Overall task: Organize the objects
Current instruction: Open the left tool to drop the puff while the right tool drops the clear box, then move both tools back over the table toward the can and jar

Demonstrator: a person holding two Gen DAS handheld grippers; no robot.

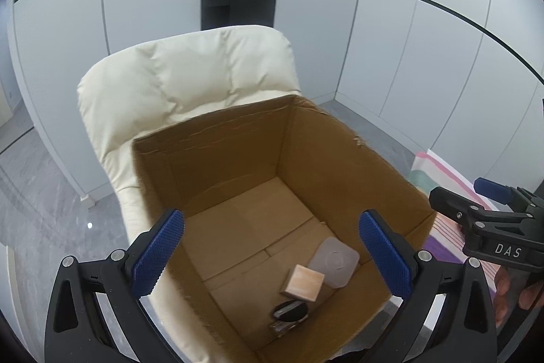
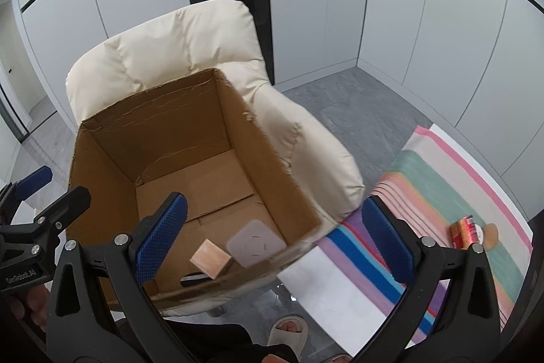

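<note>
At frame centre, both empty grippers, left gripper (image 1: 272, 256) and right gripper (image 2: 273, 237), hung jaws apart over the cardboard box (image 1: 340, 159), likely between pickups.

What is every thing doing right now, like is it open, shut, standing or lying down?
Cardboard box: open on top, sitting on the chair.
Wooden block: lying in the box.
Grey square pad: lying flat in the box.
Can: lying on the striped cloth.
Left gripper: jaws open, empty.
Right gripper: jaws open, empty.
</note>
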